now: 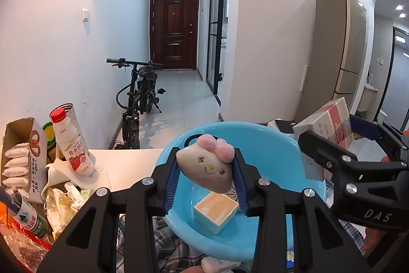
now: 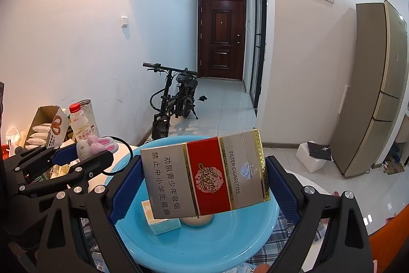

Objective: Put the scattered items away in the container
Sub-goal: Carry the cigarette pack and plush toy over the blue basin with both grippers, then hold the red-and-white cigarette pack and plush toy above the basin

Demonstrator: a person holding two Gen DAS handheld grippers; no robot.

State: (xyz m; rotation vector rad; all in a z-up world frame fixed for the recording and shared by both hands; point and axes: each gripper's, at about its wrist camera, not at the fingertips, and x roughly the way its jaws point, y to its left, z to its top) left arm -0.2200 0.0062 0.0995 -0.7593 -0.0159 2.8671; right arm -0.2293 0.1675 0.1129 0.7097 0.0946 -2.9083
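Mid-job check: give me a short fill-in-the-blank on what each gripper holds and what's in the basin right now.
1. The left gripper is shut on a plush toy with a pink ____.
2. The right gripper holds a ____ pack above the basin.
3. The basin's colour is ____.
4. A small ____ already lies in the basin.

Missing words: bow; cigarette; blue; box

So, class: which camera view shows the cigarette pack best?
The right wrist view: the cigarette pack faces the lens, label readable, clamped in the right gripper above the blue basin. The left wrist view catches only an angled side of it.
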